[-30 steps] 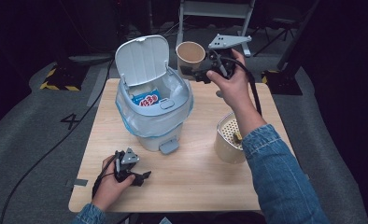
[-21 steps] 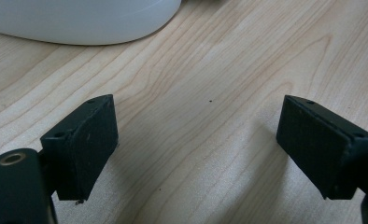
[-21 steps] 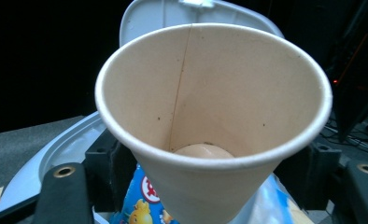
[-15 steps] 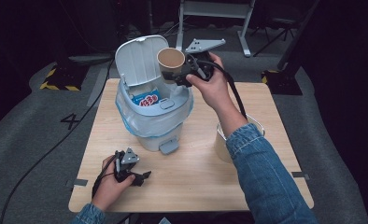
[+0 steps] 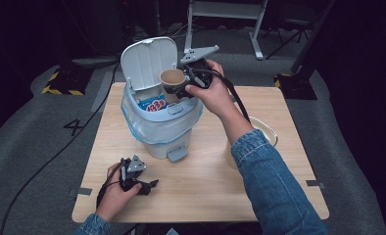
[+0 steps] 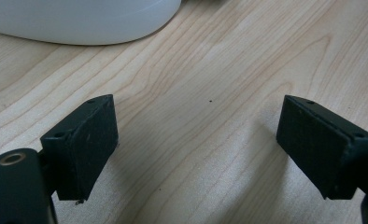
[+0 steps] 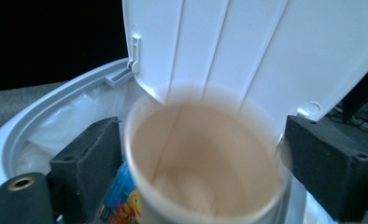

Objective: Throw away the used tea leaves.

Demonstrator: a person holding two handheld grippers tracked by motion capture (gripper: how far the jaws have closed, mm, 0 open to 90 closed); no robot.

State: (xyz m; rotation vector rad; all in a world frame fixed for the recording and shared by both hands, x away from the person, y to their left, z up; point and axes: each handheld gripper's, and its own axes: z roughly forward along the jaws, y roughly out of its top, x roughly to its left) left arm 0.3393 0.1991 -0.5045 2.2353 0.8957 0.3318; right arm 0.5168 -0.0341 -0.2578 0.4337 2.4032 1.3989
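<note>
High view: the right tongs [image 5: 183,83] hang over the open mouth of the white plastic pedal bin [image 5: 161,125], which stands in the far-left part of the pale wooden worktop [image 5: 205,176]. Its flat white lid [image 5: 147,61] is tipped up and back. A brown paper cup [image 5: 172,79] sits at the tips of the right tongs, above the bin's opening and just in front of the lid. Inside the bin lies a blue printed wrapper [image 5: 152,104]. The left tongs [image 5: 149,185] rest on the worktop near its near-left corner, well apart from the bin. A cream round tub [image 5: 267,129] stands near the right edge, partly hidden by the denim sleeve [image 5: 274,191].

Left gripper view: the left tongs [image 6: 196,140] are spread wide, with bare wood between the jaws. The bin's white base [image 6: 84,21] shows at the top.

Right gripper view: the right tongs [image 7: 201,158] have just been opening. The cup [image 7: 203,163], blurred, is between the jaws; a gap shows at the right pad, so the cup is released, though contact at the left pad cannot be told. Below are the lid [image 7: 247,51] and the bin's clear liner [image 7: 79,116].
</note>
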